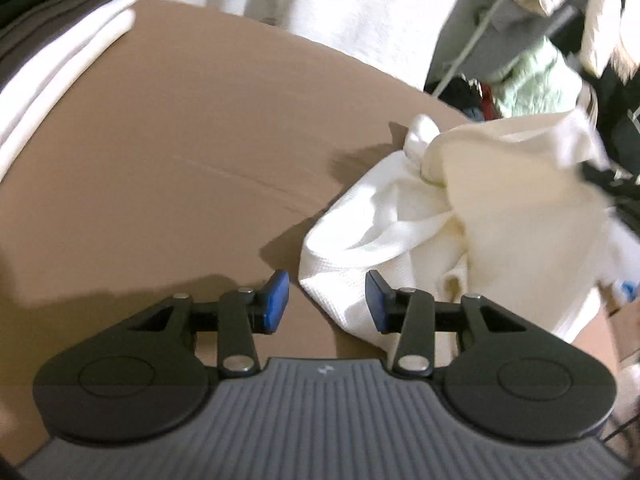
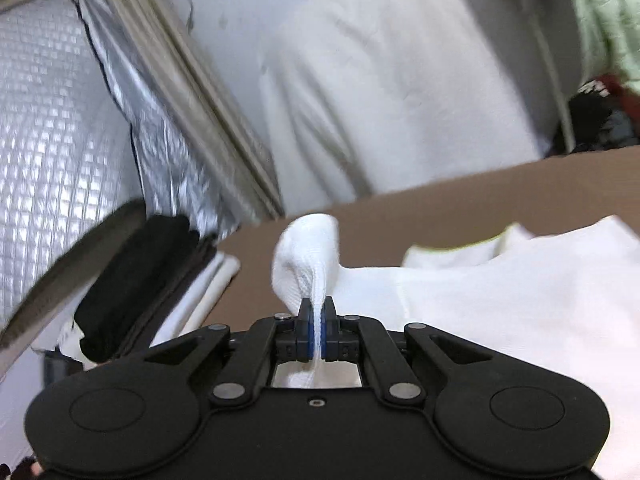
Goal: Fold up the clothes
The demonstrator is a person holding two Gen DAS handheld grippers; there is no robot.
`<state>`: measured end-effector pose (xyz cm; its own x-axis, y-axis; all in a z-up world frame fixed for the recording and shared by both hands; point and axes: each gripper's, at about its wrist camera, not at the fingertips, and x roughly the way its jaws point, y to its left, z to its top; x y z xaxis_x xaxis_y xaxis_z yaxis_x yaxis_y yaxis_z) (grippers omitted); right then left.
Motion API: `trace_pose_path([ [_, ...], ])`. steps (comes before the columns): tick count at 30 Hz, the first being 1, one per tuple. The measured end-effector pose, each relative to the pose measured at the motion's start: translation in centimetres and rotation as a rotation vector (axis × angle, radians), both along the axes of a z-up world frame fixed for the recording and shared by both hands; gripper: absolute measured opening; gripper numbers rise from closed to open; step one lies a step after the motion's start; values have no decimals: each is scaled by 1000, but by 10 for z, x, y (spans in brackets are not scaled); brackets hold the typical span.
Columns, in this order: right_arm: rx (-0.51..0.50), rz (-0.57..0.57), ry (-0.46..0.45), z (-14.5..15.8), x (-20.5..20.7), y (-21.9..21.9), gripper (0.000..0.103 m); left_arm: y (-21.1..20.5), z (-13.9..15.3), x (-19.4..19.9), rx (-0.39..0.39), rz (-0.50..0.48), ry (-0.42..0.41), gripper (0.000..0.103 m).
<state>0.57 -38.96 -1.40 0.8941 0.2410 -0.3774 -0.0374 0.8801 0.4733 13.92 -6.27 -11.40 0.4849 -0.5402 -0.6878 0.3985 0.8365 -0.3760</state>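
A: Left wrist view, item one?
B: Left gripper (image 1: 327, 296), spread wide, nothing held. White garment (image 1: 404, 240) is crumpled ahead and to its right on the brown worktop (image 1: 180, 152); the nearest corner lies just ahead, between the fingers.

A: Right wrist view?
B: Right gripper (image 2: 318, 330), clamped on a pinched fold of the white garment (image 2: 500, 300); the bulk is spread to its right. The free corner is judged nearer the left gripper.

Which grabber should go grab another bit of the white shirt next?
Probably the left. The left gripper is open and empty, with a corner of the white garment just ahead of its pads on the brown board. The right gripper is shut on a pinch of the cloth.
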Motion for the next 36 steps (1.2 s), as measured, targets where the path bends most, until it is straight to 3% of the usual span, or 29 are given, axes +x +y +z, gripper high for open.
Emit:
trace_pose_path([
  [2,17,-29,-21,-3,-16,-18,4,-6,-10,4,49,-26,-21,46],
  [3,38,-34,-22,-6,-17,-24,4,-10,-16,8,60,-45,-23,54],
  [5,81,-31,-24,-14,-20,-29,4,-18,-27,21,77,-76,-26,55],
  [6,85,-25,-25,-17,-16,-26,4,-20,-29,25,78,-86,-34,48],
  [7,82,-18,-29,-19,-11,-21,4,-23,-31,29,78,-97,-42,12],
  [8,84,-8,-41,-19,-11,-20,4,-23,-26,32,78,-84,-47,3],
  [11,87,19,-76,-20,-10,-17,4,-18,-3,40,73,-7,-57,3],
  [13,82,37,-97,-15,-4,-10,4,-15,21,40,113,21,-166,3],
  [14,78,43,-111,-13,-5,-6,4,-17,23,44,136,25,-183,3],
  [17,91,66,-159,-6,-9,0,4,-26,12,58,195,43,-168,10],
  [19,100,67,-183,-2,-10,2,4,-29,-3,63,271,77,-120,21],
  [20,103,59,-188,0,-11,3,4,-31,-11,65,313,96,-92,21],
  [23,125,48,-216,8,-18,2,4,-12,5,48,200,102,-82,24],
  [26,126,47,-234,11,-22,3,4,-4,35,22,35,34,-145,27],
  [28,139,47,-225,7,-17,3,4,-14,38,17,-41,-60,-134,42],
  [29,148,47,-213,4,-13,3,4,-22,34,17,-73,-105,-106,44],
  [33,167,49,-165,-9,-1,7,4,-61,7,29,-145,-226,34,49],
  [35,171,53,-154,-14,1,8,4,-85,-9,34,-144,-293,103,52],
  [36,171,54,-154,-15,2,8,4,-96,-15,35,-117,-315,116,37],
])
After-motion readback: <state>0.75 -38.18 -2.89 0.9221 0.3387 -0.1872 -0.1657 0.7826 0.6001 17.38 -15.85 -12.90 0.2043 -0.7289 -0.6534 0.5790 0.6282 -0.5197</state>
